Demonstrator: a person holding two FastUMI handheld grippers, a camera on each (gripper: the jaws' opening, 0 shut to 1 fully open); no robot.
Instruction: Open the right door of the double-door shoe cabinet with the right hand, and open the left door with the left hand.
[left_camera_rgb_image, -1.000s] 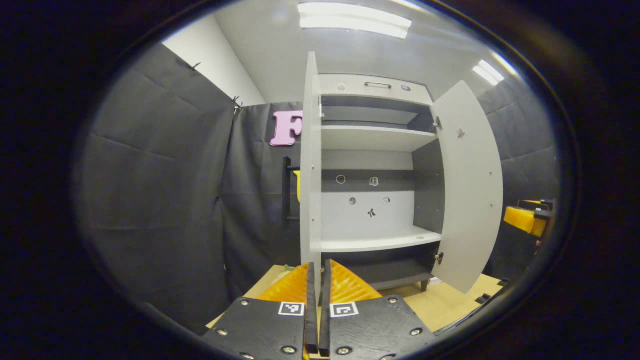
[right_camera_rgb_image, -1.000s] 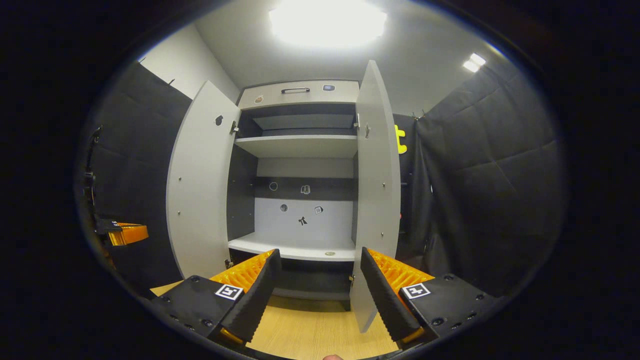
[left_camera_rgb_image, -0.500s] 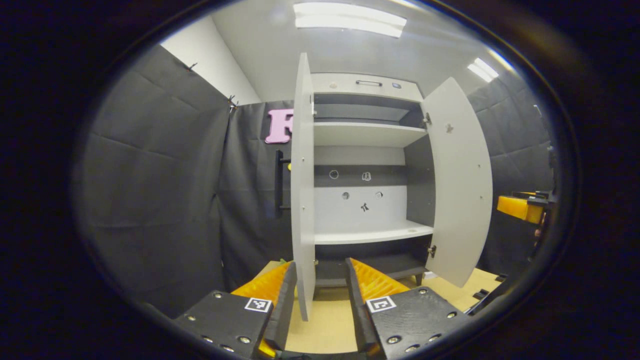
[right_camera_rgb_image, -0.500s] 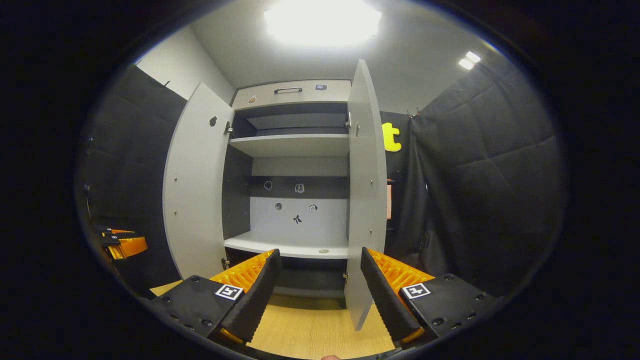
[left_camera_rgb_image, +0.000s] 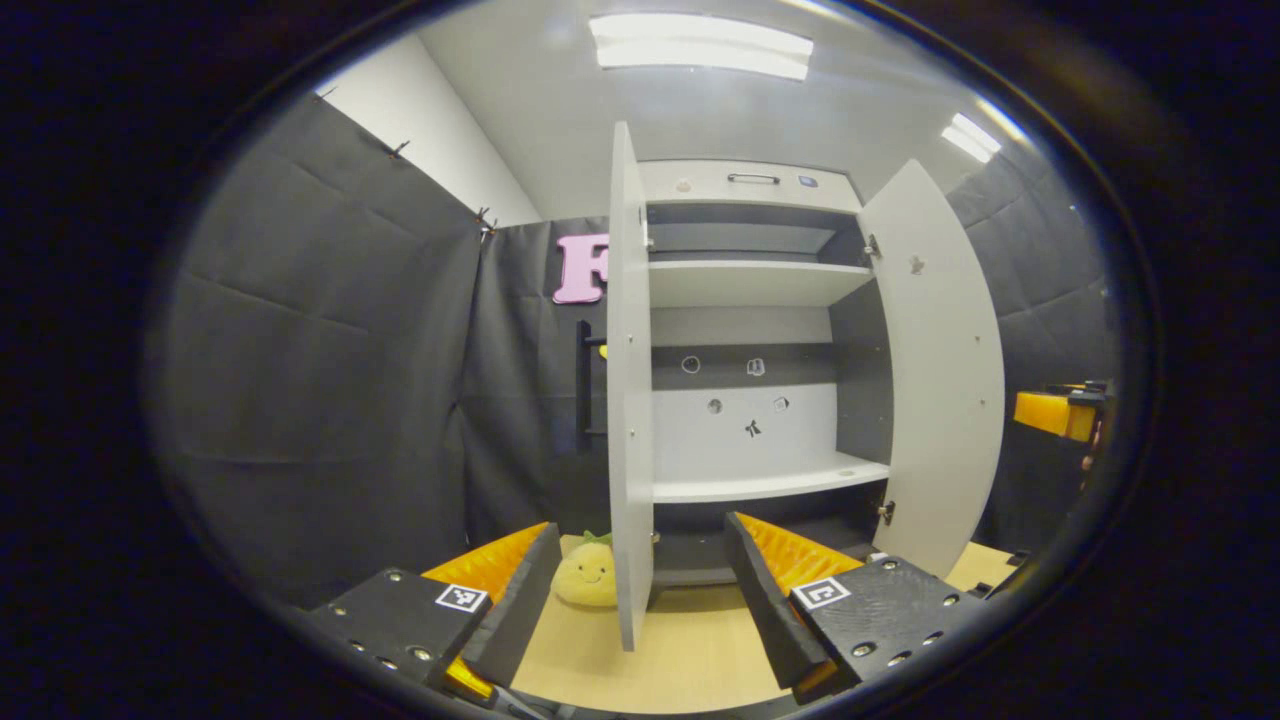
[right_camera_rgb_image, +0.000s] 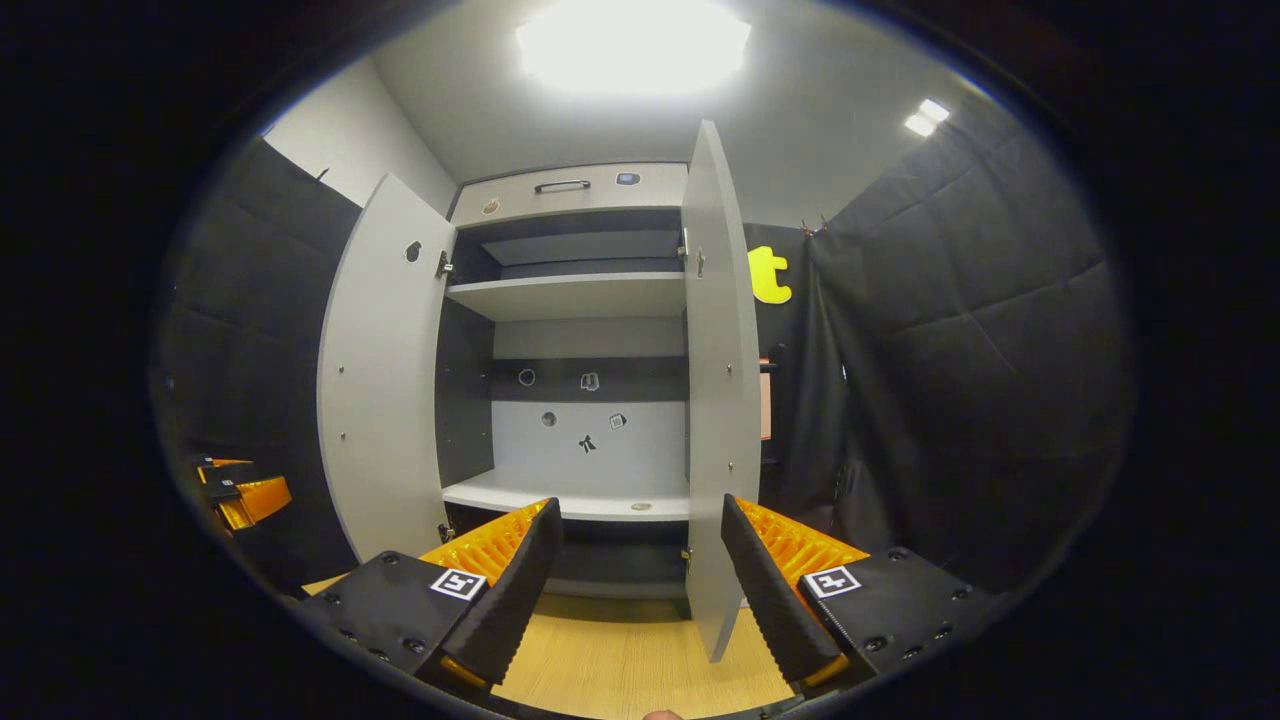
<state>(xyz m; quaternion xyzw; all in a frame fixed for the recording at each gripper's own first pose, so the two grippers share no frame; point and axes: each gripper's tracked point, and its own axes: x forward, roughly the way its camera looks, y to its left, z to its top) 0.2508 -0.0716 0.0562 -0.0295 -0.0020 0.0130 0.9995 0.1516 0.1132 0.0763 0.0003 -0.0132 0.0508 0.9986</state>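
Both doors of the cabinet (left_camera_rgb_image: 745, 330) stand open; in the left gripper view the left door (left_camera_rgb_image: 628, 400) is swung out edge-on, straight ahead, and the right door (left_camera_rgb_image: 940, 370) hangs wide at the right; the left gripper (left_camera_rgb_image: 640, 600) has its fingers spread wide, one either side of the left door's lower edge, touching nothing; just left of that door, on the wooden floor (left_camera_rgb_image: 680, 660), sits a small yellow plush (left_camera_rgb_image: 588, 578) with a green tuft and a smiling face; the right gripper (left_camera_rgb_image: 1050, 412) shows far off at the right edge, beyond the right door.

Over in the right gripper view the right gripper (right_camera_rgb_image: 640, 590) is spread wide too, fingers apart and holding nothing; the right door (right_camera_rgb_image: 715, 400) stands edge-on just ahead of it, its lower corner between the fingers but clear of them; the left door (right_camera_rgb_image: 385, 370) is open at the left; the left gripper (right_camera_rgb_image: 240, 495) peeks in at the far left; inside the cabinet (right_camera_rgb_image: 575, 300) the pale shelves (right_camera_rgb_image: 570, 295) are bare, with a few small stickers (right_camera_rgb_image: 588, 442) on the back panel.
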